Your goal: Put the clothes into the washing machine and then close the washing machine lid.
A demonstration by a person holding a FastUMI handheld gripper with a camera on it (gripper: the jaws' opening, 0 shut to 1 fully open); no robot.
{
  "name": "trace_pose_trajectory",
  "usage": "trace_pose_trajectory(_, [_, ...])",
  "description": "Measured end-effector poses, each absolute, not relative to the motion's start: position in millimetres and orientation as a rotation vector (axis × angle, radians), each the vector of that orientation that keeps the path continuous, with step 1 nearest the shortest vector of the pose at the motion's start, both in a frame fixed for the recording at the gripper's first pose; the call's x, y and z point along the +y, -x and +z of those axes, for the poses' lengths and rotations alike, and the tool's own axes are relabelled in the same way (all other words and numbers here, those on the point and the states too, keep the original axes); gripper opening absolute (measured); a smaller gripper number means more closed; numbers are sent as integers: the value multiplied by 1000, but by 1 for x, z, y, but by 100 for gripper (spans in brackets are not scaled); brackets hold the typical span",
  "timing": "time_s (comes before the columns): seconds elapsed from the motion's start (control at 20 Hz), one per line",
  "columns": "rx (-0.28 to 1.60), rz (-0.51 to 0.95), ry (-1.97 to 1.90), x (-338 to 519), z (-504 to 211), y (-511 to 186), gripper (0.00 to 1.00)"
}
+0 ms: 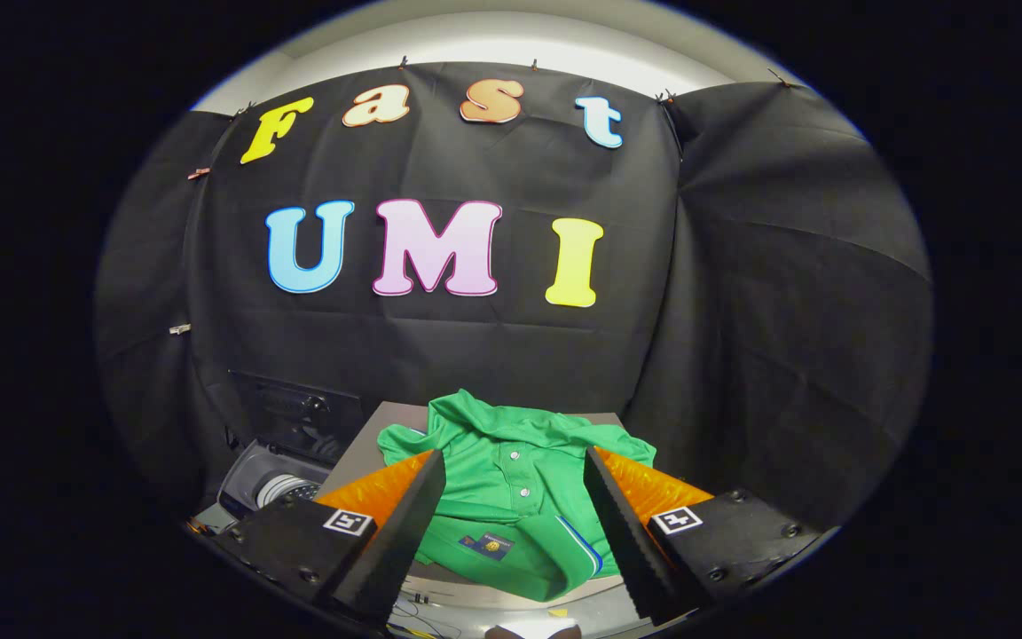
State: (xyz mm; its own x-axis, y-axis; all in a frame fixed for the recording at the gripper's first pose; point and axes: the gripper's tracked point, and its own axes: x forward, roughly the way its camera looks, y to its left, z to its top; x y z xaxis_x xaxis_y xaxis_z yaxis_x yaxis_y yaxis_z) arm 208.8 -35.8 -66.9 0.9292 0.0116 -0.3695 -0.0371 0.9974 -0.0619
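Shirt [511, 479] lies spread on the desk [360, 453], a green polo with its collar turned toward the booth's black cloth wall [786, 311] and a row of small buttons running down its placket. A dark badge sits on the chest, and a blue and white stripe edges the folded part nearest the camera. The fabric is rumpled at the collar and shoulders, and the near hem hangs slightly over the desk's front edge.

The hand-held gripper [514, 466] hovers above the shirt with its fingers wide apart. The garment's middle shows in the gap between them. Neither finger [404, 524] presses on the cloth as far as can be seen, and the tips sit over the shoulders on either side of the placket. Each finger carries a small square marker near its base.

To the left of the desk, and lower, stands the washer [271, 484]. Its lid [298, 413] is raised and leans back against the cloth wall, and the pale ribbed rim of the drum shows inside the opening. The washer is just beside the desk's left edge, well apart from the shirt.

Below the desk's front edge some thin cables [418, 612] lie loose.
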Motion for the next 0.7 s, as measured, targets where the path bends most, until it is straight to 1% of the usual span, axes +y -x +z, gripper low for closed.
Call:
trace_pose_trajectory(0.4, [468,31,89,-40,-91,-234,98])
trace_pose_trajectory(0.7, [572,29,108,-40,-117,-258,99])
